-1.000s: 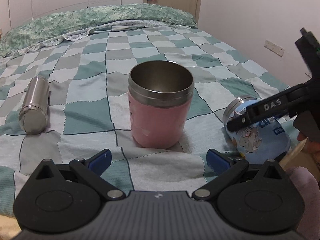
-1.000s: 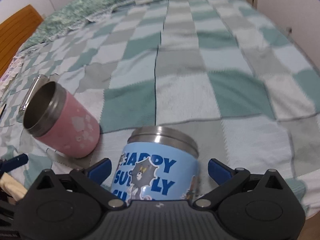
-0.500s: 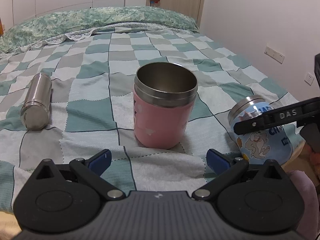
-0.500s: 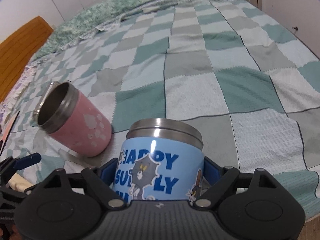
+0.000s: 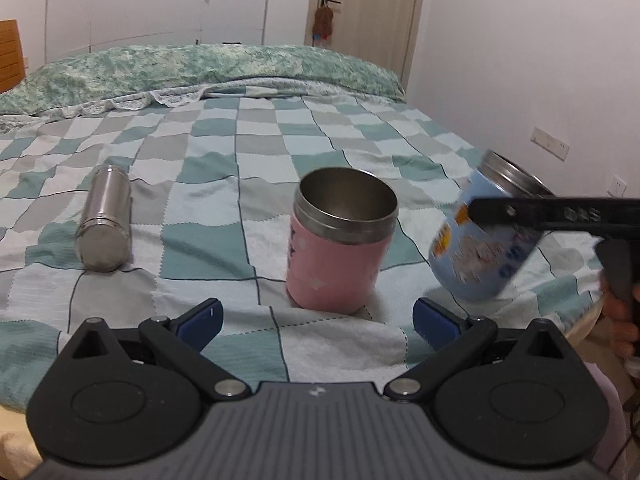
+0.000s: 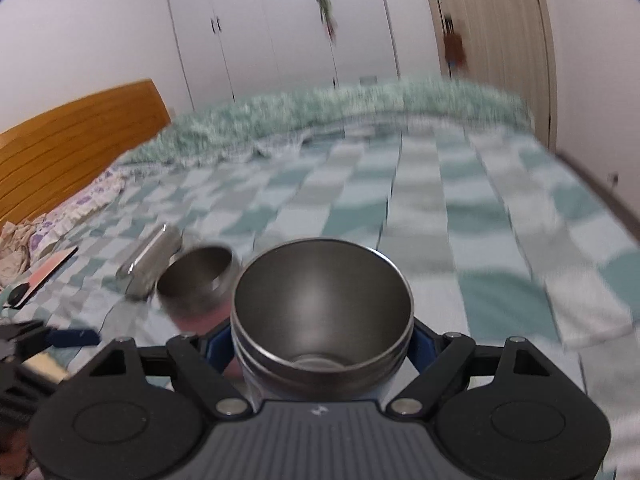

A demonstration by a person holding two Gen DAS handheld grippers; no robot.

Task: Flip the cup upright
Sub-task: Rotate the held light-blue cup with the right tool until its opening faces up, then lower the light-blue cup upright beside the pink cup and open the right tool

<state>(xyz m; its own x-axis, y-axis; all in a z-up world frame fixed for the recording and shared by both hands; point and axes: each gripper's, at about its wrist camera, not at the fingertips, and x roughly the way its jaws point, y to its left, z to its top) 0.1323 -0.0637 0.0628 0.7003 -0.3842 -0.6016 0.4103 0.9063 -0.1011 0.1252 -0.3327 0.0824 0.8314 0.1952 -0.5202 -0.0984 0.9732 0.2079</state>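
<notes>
Blue cup held over checked bed, mouth tilted up.

The bed (image 5: pixel 280 152) bears an upright pink cup (image 5: pixel 340 240) and a steel flask (image 5: pixel 105 224) lying flat. The right gripper (image 6: pixel 322 344) clamps the blue cup (image 6: pixel 324 316) near the bed's right edge; the left gripper (image 5: pixel 316 314) stands wide, holding nothing.

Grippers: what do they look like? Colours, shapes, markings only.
Both alike: left gripper and right gripper have a grey ribbed body with a small white logo, black linkage arms with silver pivot screws, round black housings and blue finger pads.
</notes>
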